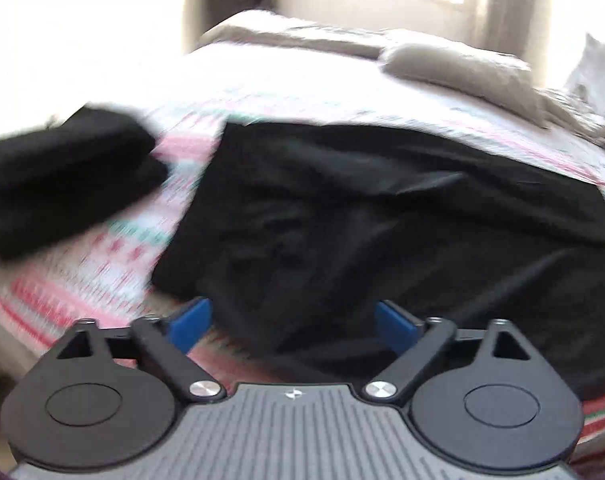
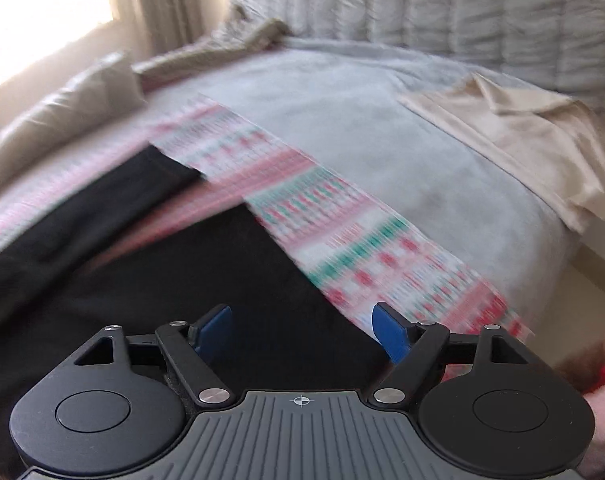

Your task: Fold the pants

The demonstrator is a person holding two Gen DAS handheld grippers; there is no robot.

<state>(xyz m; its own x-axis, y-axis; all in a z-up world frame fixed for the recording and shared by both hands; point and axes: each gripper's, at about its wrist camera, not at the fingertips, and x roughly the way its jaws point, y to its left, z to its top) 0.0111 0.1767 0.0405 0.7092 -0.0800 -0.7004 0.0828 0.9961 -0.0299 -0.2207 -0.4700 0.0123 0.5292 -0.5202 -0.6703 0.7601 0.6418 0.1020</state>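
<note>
Hovering w/ jaws wide and empty, left tool (image 1: 292, 326) and right tool (image 2: 302, 332) sit between folds over black pants (image 1: 382, 208) on bed (image 2: 362, 120); next likely needs a fresh edge grip.

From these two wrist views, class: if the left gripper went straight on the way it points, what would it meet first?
Most likely the black pants spread on the patterned blanket; the open left gripper hovers just before them, though blur leaves depth unsure.
</note>
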